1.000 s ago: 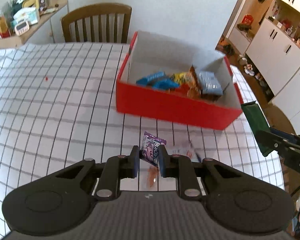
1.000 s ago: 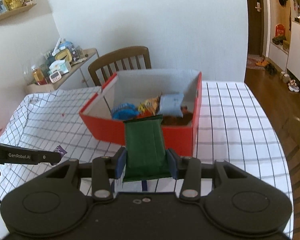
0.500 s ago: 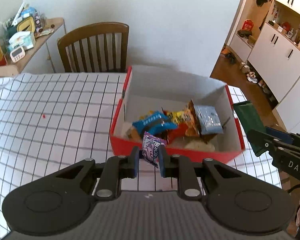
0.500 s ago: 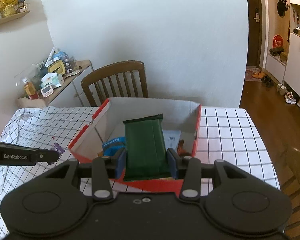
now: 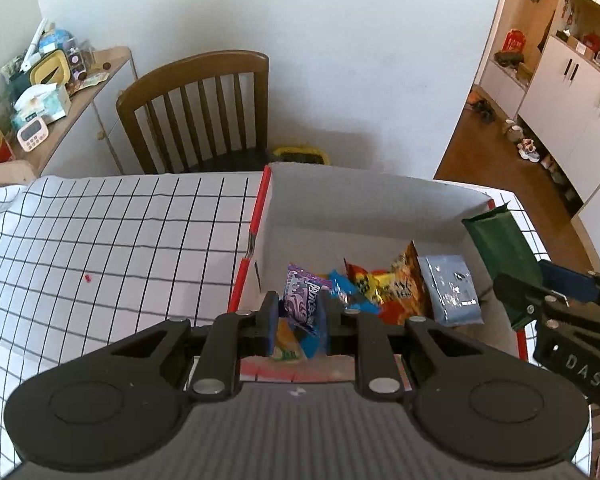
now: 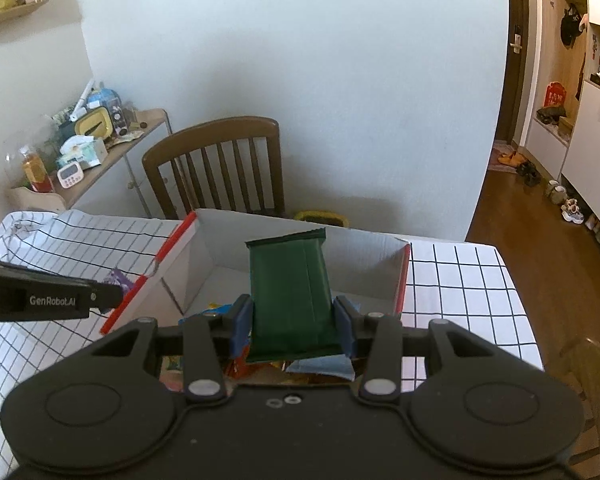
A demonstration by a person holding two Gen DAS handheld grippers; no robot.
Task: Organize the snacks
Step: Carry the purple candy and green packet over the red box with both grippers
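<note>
A red box with white inner walls (image 5: 372, 208) stands on the checked tablecloth and holds several snack packets: blue (image 5: 450, 290), orange-yellow (image 5: 388, 284) and others. My left gripper (image 5: 298, 312) is shut on a purple snack packet (image 5: 302, 298) and holds it over the box's near left corner. My right gripper (image 6: 294, 320) is shut on a dark green snack packet (image 6: 290, 296), held upright over the box (image 6: 300, 252). The green packet also shows at the right of the left wrist view (image 5: 500, 244).
A wooden chair (image 5: 198, 112) stands behind the table. A side shelf with clutter (image 5: 40, 96) is at the far left. White cabinets (image 5: 572, 92) line the right. The checked tablecloth (image 5: 100, 248) spreads left of the box; the table edge is right of the box (image 6: 500, 280).
Both grippers rose and moved forward from in front of the box to above it, each carrying its packet. The box now sits directly under the fingers.
</note>
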